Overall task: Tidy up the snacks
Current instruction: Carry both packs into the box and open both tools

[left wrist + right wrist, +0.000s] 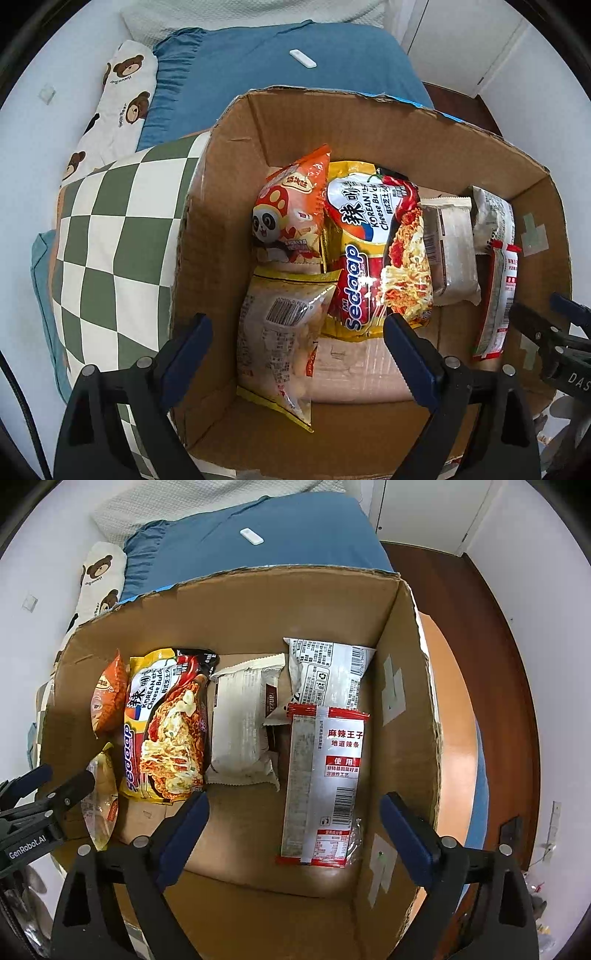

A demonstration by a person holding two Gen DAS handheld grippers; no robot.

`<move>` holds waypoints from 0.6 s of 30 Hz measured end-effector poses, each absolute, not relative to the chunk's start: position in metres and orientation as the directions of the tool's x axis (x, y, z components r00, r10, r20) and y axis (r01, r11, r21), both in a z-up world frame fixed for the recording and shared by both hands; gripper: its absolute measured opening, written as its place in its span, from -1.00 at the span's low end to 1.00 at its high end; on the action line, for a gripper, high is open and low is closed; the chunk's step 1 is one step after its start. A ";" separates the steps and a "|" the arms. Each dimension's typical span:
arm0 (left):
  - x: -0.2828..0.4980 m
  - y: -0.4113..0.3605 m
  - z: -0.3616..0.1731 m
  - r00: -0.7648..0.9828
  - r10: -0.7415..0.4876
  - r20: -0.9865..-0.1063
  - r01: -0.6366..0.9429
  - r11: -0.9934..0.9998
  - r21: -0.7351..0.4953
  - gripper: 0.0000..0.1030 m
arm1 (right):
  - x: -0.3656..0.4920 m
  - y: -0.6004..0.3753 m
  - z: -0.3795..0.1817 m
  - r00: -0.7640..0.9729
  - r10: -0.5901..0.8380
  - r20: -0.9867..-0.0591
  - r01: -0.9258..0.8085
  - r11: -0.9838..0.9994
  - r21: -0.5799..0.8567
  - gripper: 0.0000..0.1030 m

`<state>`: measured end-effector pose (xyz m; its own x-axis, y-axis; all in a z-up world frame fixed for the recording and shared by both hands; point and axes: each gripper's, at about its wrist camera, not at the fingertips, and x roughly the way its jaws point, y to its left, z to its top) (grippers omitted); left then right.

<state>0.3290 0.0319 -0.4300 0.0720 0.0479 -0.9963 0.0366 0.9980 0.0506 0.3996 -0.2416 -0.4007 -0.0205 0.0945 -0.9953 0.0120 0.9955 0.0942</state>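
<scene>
Bedroom setting – blue bedding [280,74] at the far side, a green-and-white checkered cushion [110,236] on the left, and wooden floor [461,602] off to the right. Sitting in the middle is an open cardboard box [258,602] with the snacks already laid across its bottom.

Left to right it goes: an orange panda chip bag [291,210] at the far left with a yellow-edged clear bag [280,332] nearer to us, then the Sedaap noodle pack [166,723], a white wrapped pack [240,723], and on the right a red-trimmed spicy strip packet [325,782] lying partly over a silver-white pouch [328,672]. Everything lies flat, and most of it back-side up, so lots of barcodes showing.

Both grippers hang over the box pointing down. The left gripper [297,336] has its jaws spread wide above the clear bag, nothing pinched. The right gripper [295,818] is the same – jaws apart over the red-trimmed packet, not pressing on it.

My guess is this is pretty far along: six packs are in the box, and I can't see any loose snacks outside it. Maybe some straightening left.
</scene>
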 end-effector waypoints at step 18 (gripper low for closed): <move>0.281 0.032 -0.376 0.249 0.011 -0.968 0.055 0.998 0.026 0.84 | 0.356 -0.229 -0.344 0.105 0.094 -0.990 -0.047 0.995 0.090 0.86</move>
<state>0.2810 0.0321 -0.3763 0.2491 0.0110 -0.9684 0.0554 0.9981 0.0256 0.3561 -0.2290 -0.3439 0.1054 0.0943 -0.9899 -0.0475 0.9948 0.0898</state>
